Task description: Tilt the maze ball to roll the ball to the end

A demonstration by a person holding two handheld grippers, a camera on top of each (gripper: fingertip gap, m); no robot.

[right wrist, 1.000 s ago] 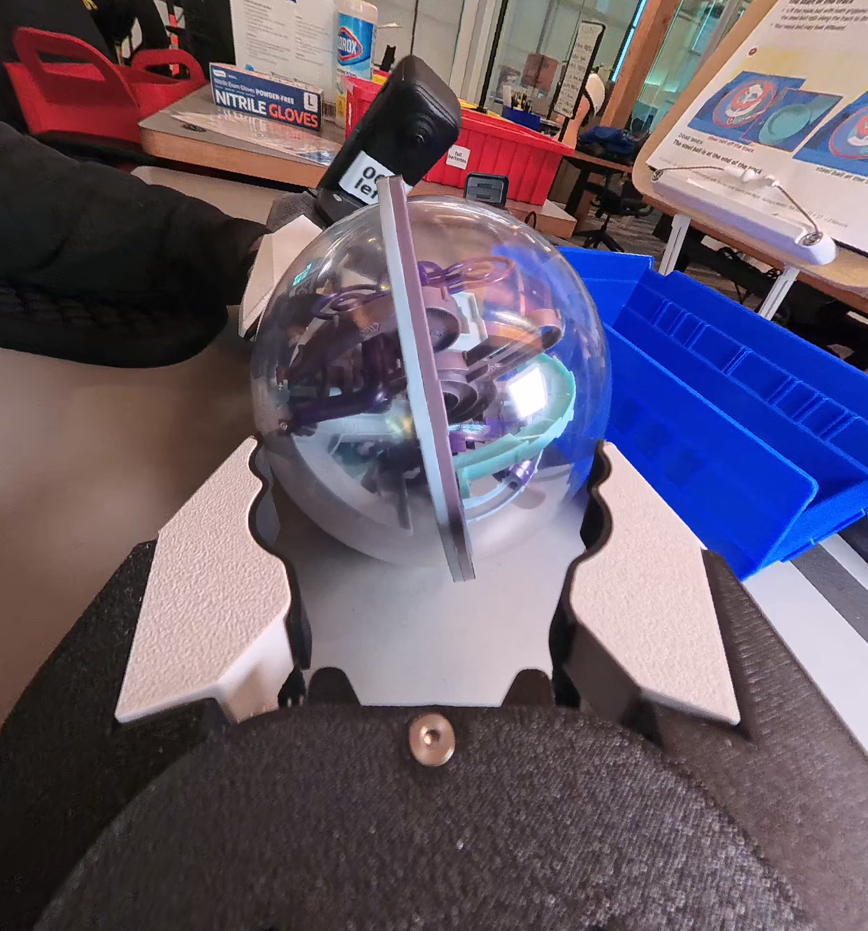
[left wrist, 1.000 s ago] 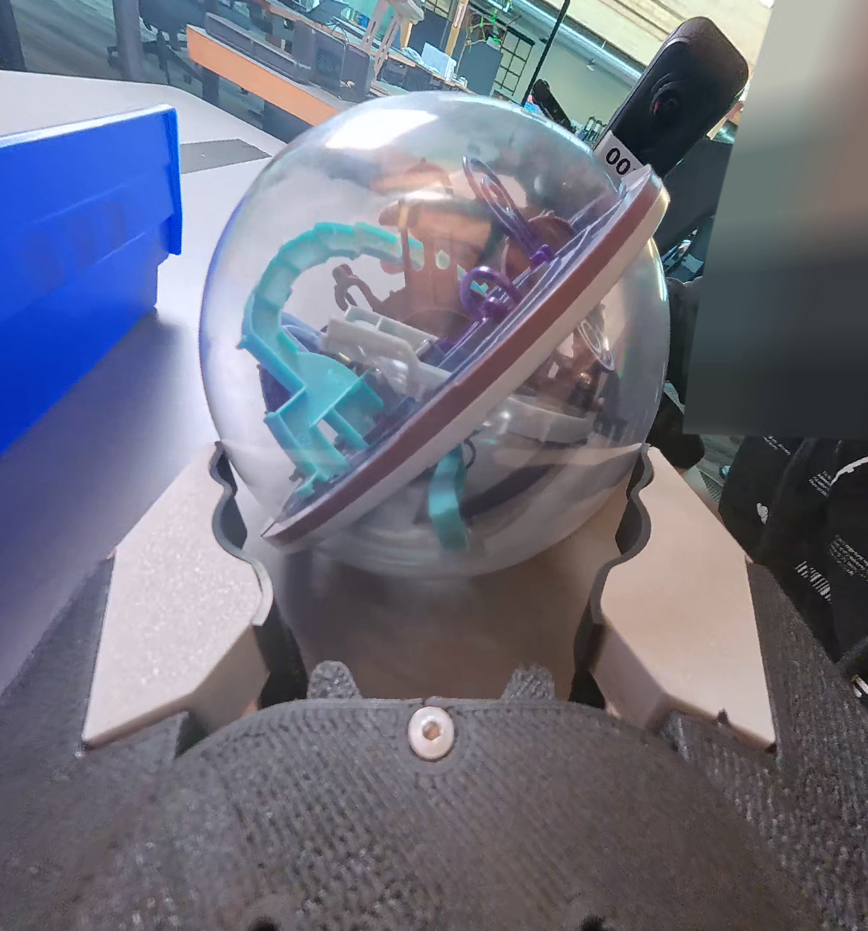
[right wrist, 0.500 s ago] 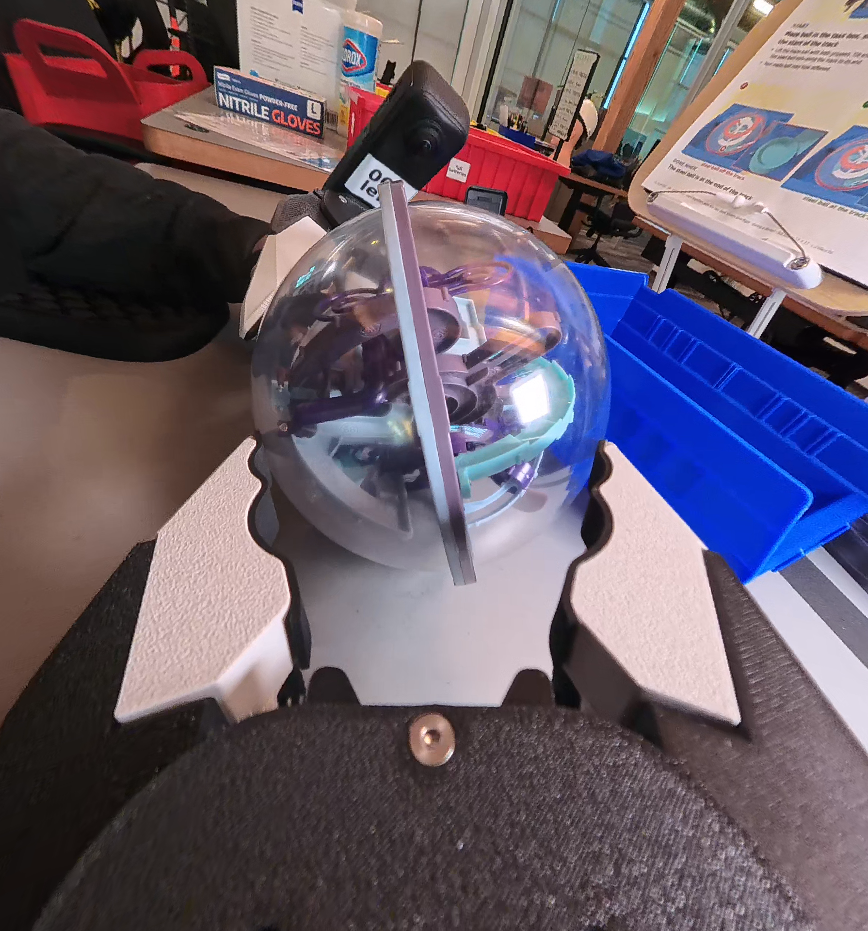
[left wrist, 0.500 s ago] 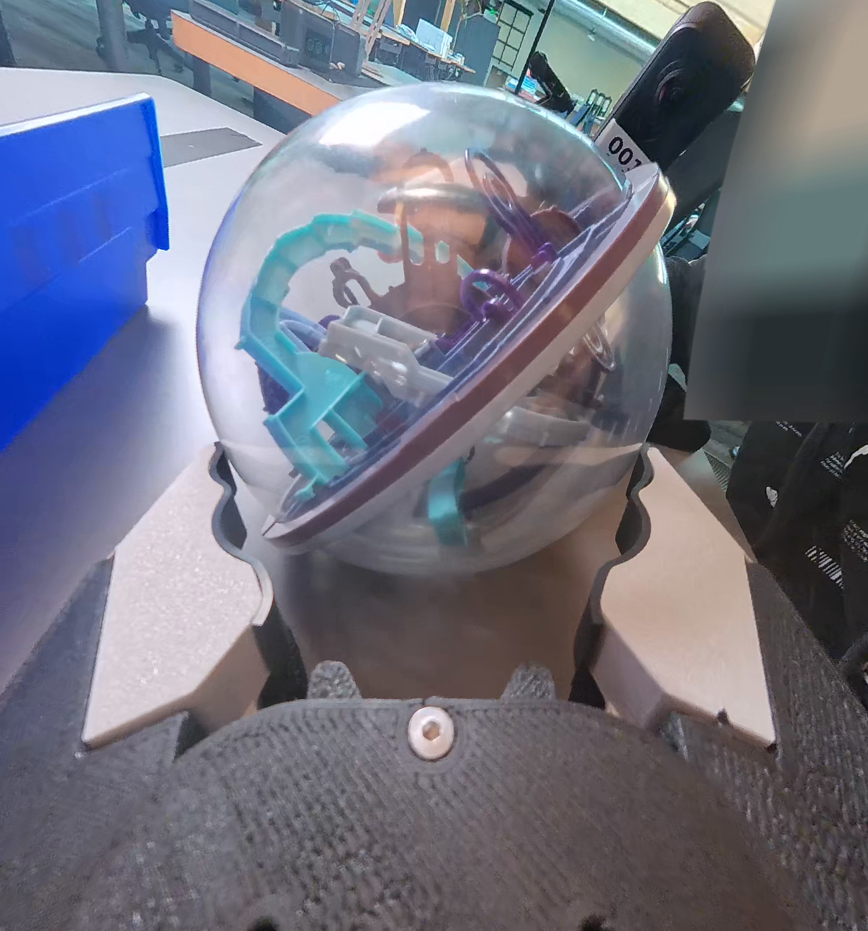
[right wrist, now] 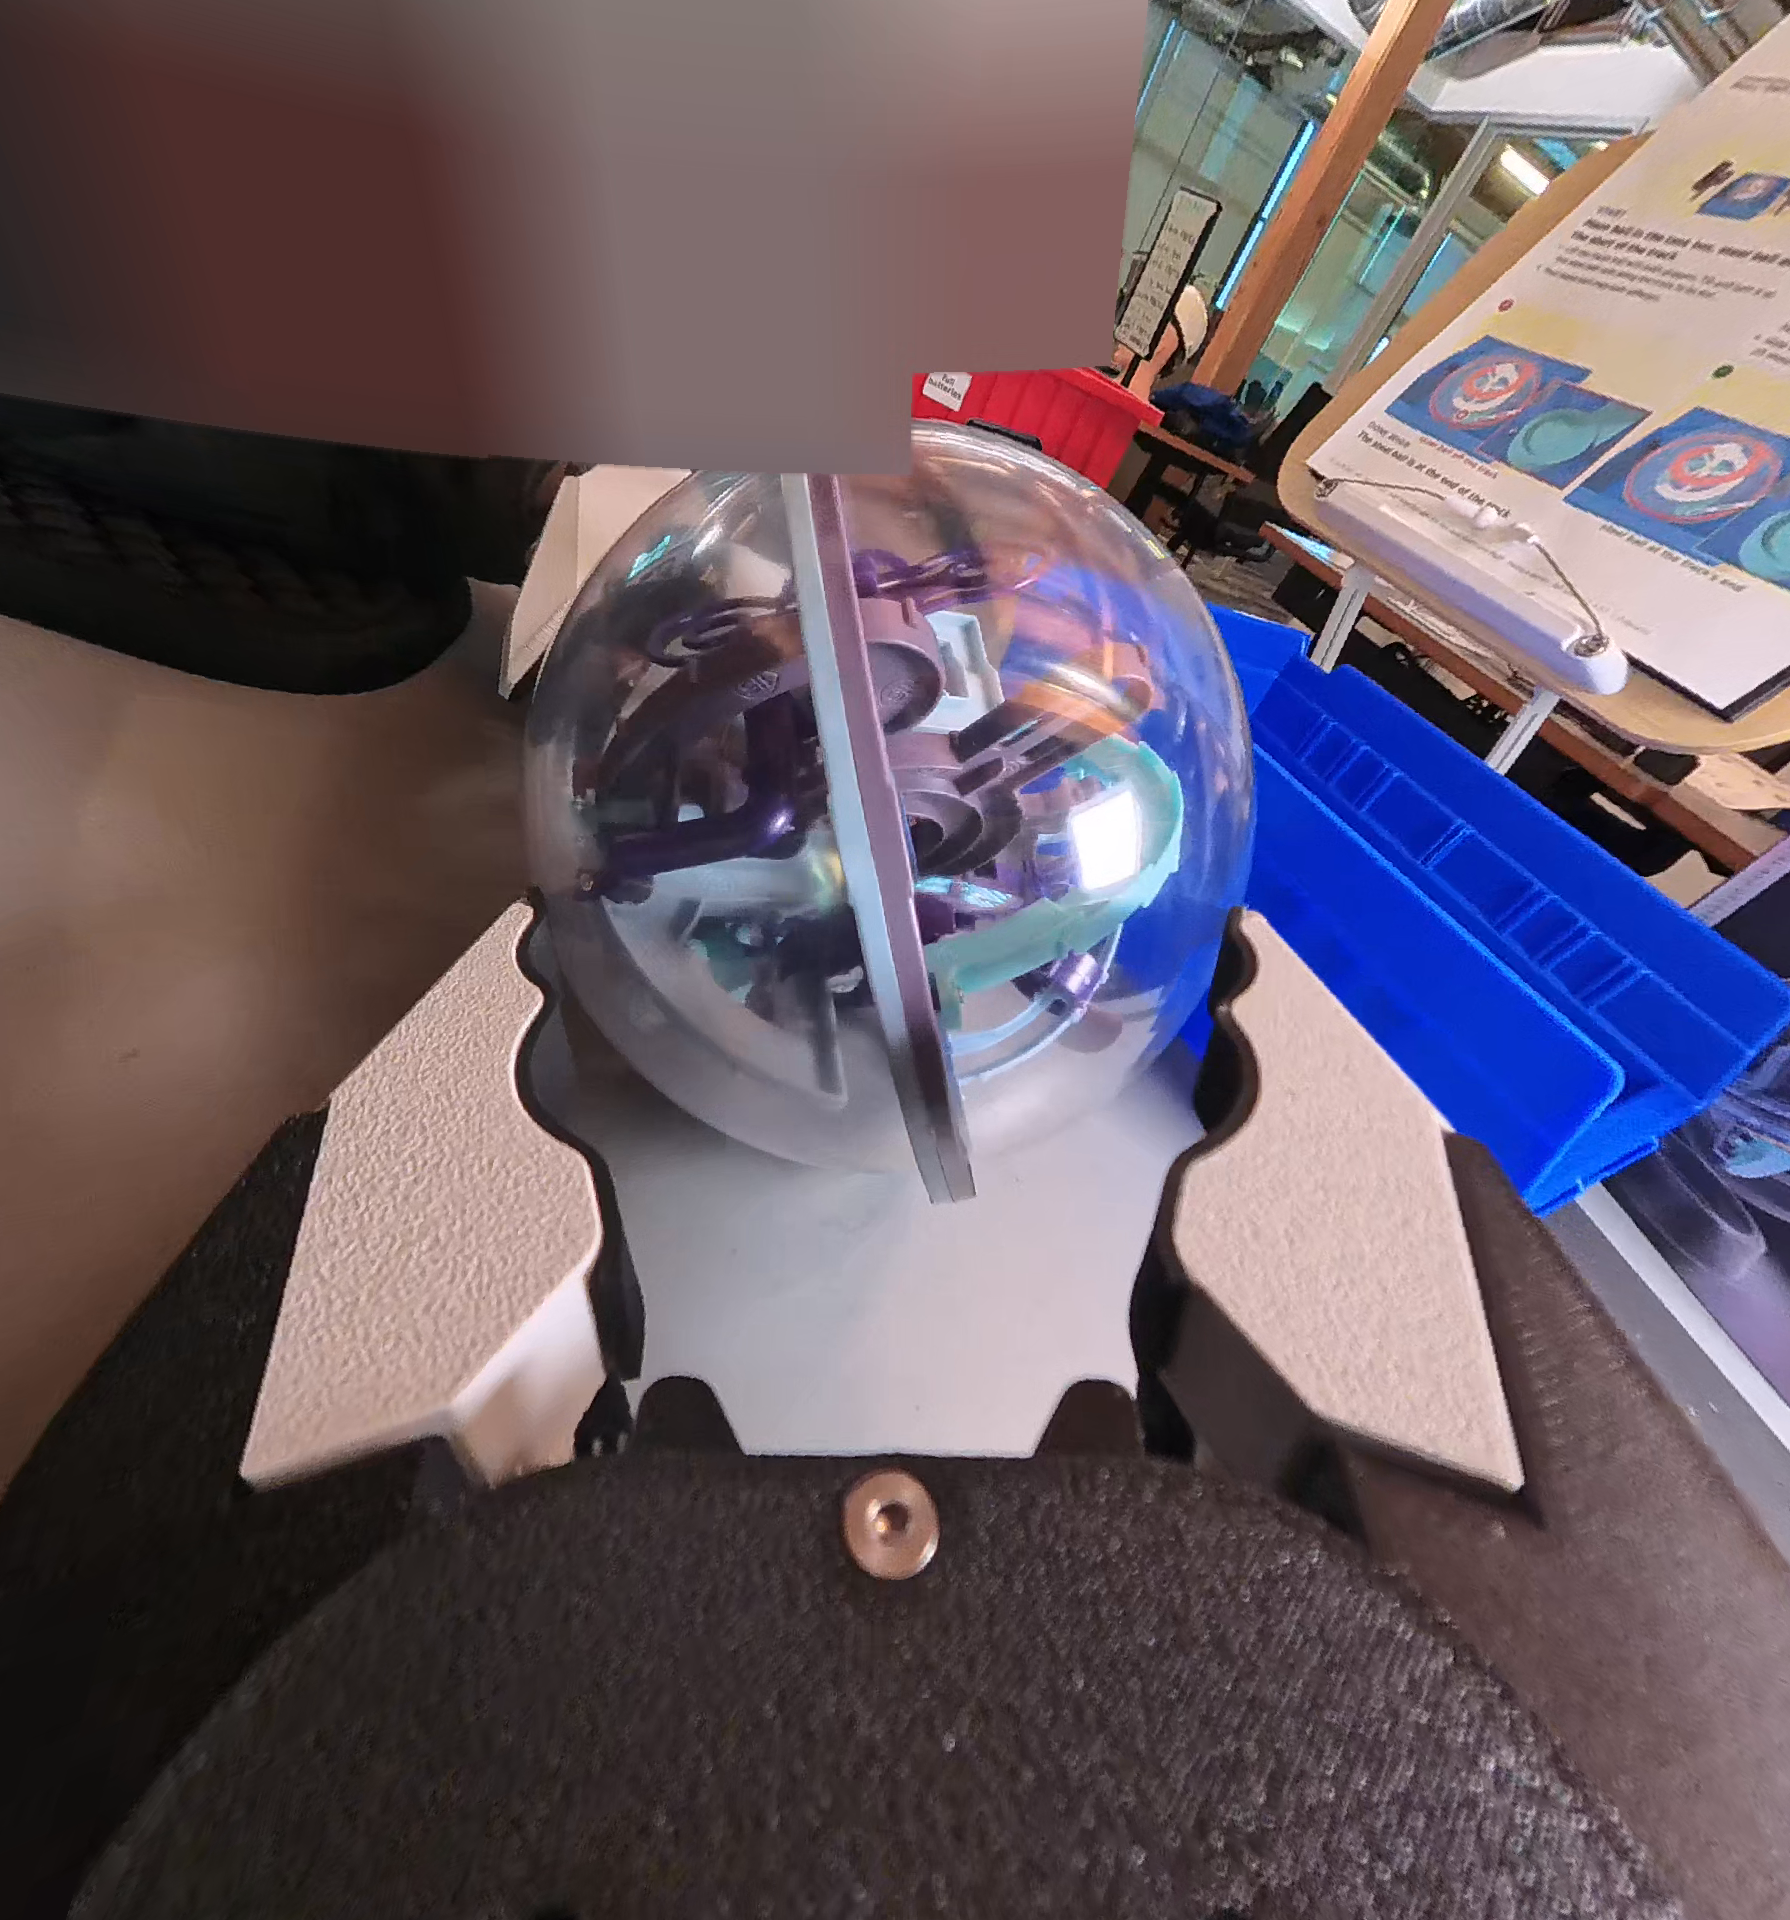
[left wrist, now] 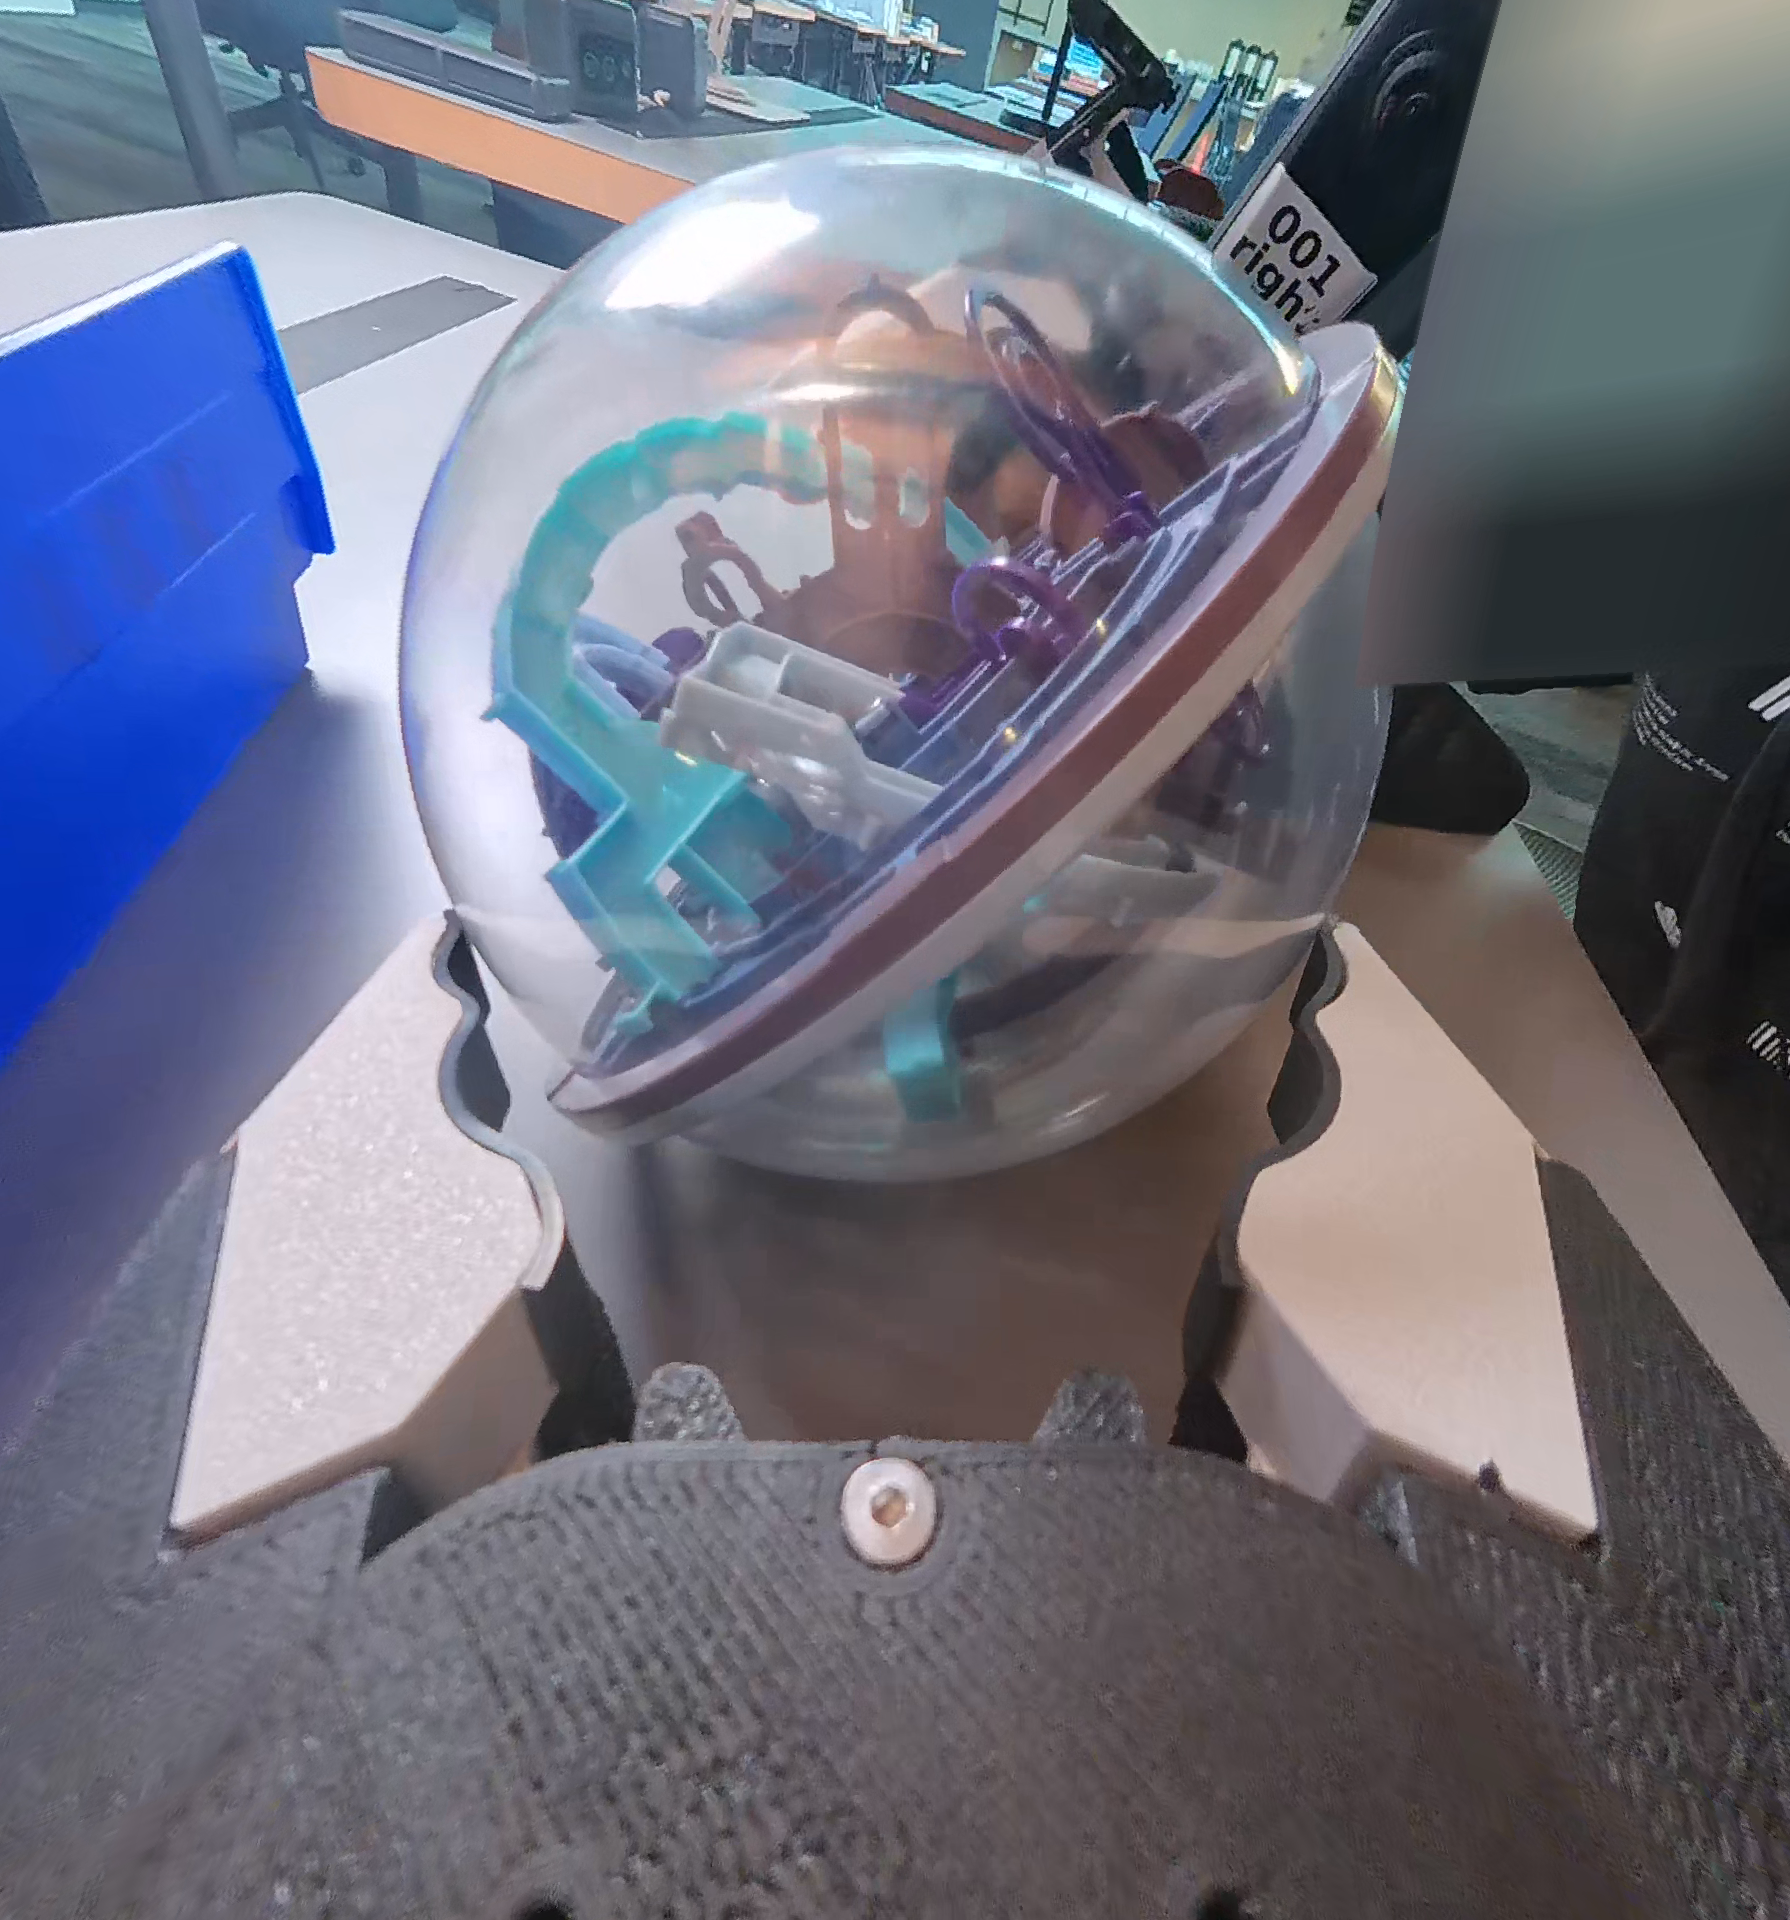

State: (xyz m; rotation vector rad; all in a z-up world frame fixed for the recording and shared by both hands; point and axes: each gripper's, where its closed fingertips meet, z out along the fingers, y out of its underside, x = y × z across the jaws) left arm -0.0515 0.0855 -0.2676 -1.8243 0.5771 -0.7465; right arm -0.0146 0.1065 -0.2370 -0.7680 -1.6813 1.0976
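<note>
Here, your left gripper (left wrist: 891,935) had its two fingers spread wide around the maze ball (left wrist: 870,665), and each dark wavy pad met the clear shell low on its side, so the sphere sat clamped at the fingertips above the table (left wrist: 1442,935). Your right gripper (right wrist: 886,956) gripped the same maze ball (right wrist: 886,790) from the opposite side, pads pressed to the shell's lower flanks. From the left, the ball's equator ring slanted up toward the right; from the right, it stood nearly upright. The blue bin (right wrist: 1493,883) lay just beside the ball.
</note>
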